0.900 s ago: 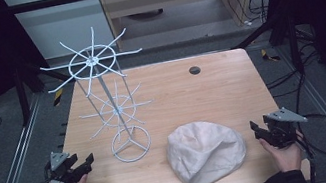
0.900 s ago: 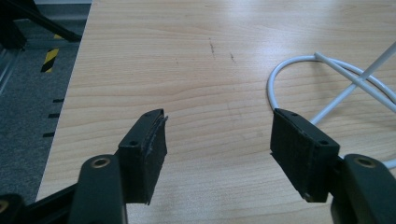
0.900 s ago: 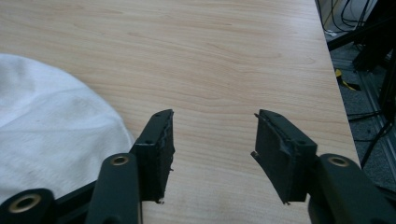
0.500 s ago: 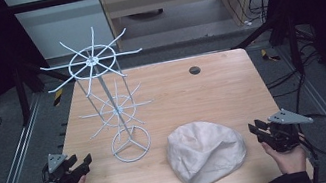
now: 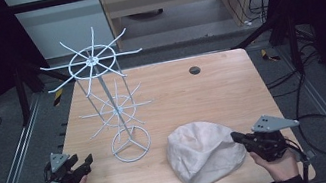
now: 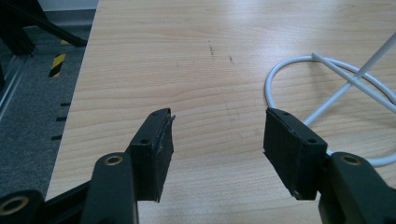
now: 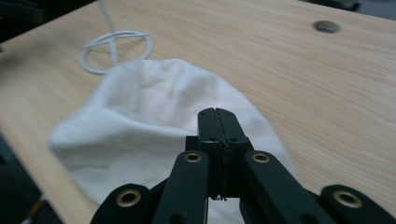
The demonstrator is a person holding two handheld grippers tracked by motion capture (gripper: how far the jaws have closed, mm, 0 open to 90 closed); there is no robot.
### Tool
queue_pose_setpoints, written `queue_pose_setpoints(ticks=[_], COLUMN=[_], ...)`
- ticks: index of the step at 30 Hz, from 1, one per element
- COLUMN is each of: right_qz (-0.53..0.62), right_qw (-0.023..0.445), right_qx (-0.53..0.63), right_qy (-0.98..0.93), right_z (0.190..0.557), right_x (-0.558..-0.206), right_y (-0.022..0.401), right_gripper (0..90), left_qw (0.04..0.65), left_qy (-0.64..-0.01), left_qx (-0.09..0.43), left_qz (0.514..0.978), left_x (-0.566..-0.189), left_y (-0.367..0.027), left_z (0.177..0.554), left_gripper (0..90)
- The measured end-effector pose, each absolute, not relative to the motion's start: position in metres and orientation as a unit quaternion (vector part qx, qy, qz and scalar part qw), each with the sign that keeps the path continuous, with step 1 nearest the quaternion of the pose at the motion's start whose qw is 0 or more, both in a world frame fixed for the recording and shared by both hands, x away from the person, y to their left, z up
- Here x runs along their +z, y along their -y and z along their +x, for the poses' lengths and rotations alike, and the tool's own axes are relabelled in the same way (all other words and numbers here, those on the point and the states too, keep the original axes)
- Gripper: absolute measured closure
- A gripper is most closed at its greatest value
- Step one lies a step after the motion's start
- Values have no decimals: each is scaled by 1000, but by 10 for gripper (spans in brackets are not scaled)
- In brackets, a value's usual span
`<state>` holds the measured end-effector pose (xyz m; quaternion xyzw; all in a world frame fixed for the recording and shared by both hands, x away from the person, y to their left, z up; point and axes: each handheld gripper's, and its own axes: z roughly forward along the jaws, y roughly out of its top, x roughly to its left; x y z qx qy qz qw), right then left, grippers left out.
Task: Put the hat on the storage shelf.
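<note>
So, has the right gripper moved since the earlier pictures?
Yes. The right gripper has moved left toward the white cloth; its shut tips now reach the cloth's right edge, where earlier a strip of table showed between them.

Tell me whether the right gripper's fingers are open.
No. In the right gripper view the right gripper has its two black fingers pressed flat together above the white cloth.

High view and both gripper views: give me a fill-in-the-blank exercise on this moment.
1. The left gripper has its jaws ____.
2. The right gripper has its jaws ____.
3. The white cloth hat lies to the ____ of the wire rack in the high view.

Missing words: open; shut; right
</note>
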<state>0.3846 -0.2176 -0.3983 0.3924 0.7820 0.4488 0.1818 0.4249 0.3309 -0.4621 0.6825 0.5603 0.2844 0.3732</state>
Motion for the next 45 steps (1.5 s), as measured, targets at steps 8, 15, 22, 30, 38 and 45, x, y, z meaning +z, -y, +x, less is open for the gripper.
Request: queue_pose_setpoints(ticks=[8, 15, 22, 30, 38, 45], right_qz=[327, 286, 272, 269, 287, 300], right_qw=[122, 83, 67, 57, 90, 116], right_qx=[458, 452, 436, 425, 428, 434], right_qy=[-818, -841, -855, -862, -852, -842], right_z=[376, 368, 367, 370, 379, 390], right_x=[-399, -408, -422, -439, -444, -444], right_y=[174, 139, 121, 109, 107, 99], right_gripper=[900, 900, 900, 900, 900, 900], left_qw=[370, 367, 365, 363, 361, 361], left_qy=[-559, -557, -557, -556, -553, -552], left_qx=[284, 283, 284, 285, 285, 286], left_qz=[685, 689, 690, 692, 694, 695], left_x=[-462, -463, -463, -463, -464, -464], left_y=[-330, -329, -329, -328, -327, -327], left_z=[425, 426, 426, 426, 427, 427], left_gripper=[415, 414, 412, 410, 409, 407])
